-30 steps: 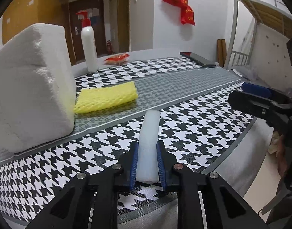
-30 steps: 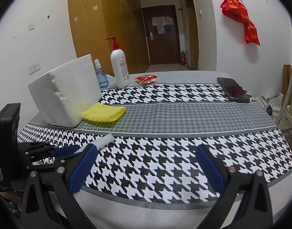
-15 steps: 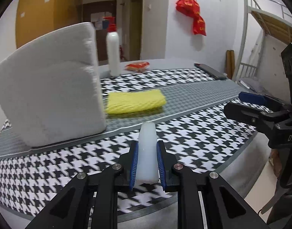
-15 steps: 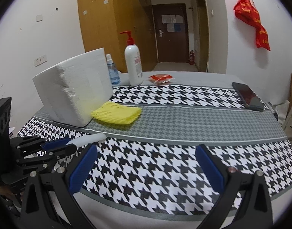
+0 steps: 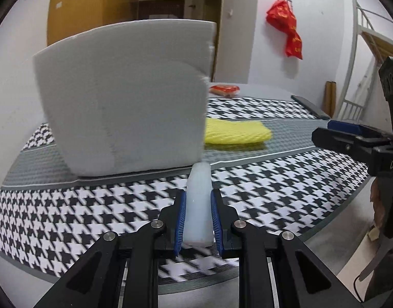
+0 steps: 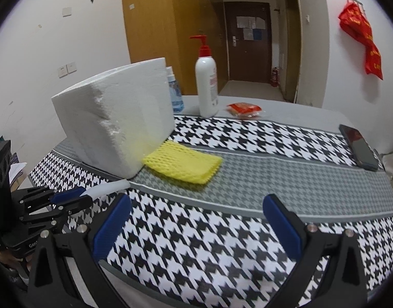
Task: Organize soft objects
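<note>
The left gripper (image 5: 198, 215) holds a white foam strip (image 5: 198, 205) tight between its two blue pads, one pad pressing on each side. The strip sticks out past the pads and points toward the big white foam block (image 5: 124, 97). From the right wrist view, the tip of the strip (image 6: 106, 189) is very near the bottom corner of the block (image 6: 114, 125), but it is hard to tell if they touch. The block stands up on the table (image 6: 248, 233), which has a black and white pattern cloth with a grey band across the middle. A yellow foam net (image 6: 183, 165) lies flat on the grey band, with one end right up against the block. The right gripper (image 6: 196, 223) has its blue pads far apart, and nothing is between them; only the cloth shows below. In the left wrist view, the right gripper (image 5: 350, 136) comes in from the right side, over the table edge. At the back of the table stand a white pump bottle (image 6: 206, 87) with a red top and a small blue spray bottle (image 6: 175, 93) partly hidden behind the block. A red packet (image 6: 244, 109) lies near them. A dark phone (image 6: 358, 146) lies by the far right edge. A red bag (image 6: 363, 36) hangs on the wall.
</note>
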`<state>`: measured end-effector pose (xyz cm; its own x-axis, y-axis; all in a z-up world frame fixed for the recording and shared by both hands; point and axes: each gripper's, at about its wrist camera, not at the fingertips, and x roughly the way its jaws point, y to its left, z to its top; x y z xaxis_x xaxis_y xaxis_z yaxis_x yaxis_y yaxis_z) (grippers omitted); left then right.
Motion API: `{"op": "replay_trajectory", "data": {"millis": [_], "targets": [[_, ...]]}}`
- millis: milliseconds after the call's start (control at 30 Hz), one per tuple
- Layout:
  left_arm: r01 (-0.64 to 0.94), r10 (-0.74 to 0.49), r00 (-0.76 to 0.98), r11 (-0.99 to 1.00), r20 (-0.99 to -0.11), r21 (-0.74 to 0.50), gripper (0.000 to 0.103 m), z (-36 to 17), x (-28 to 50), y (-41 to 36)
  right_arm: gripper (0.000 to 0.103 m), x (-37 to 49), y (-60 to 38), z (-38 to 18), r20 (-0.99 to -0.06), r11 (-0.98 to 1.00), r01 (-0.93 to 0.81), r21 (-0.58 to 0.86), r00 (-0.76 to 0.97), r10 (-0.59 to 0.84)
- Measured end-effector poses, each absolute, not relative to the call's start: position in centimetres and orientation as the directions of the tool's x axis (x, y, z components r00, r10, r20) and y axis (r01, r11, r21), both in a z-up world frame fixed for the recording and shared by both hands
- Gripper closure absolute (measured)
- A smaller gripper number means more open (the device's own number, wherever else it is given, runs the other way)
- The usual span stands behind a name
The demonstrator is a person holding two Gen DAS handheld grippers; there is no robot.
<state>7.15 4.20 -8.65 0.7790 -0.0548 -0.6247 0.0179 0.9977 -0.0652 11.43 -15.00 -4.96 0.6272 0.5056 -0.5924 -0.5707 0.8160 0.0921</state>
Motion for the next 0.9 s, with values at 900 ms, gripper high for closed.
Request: {"op": "replay_trajectory", "data": {"millis": [900], "targets": [[-0.051, -0.018, 0.75, 0.995, -0.662, -0.085, 0.045, -9.8, 8.0, 7.6, 0.0, 16.7, -9.0, -6.1, -0.696, 0.753, -0.654, 0.078, 0.505, 0.511]]}}
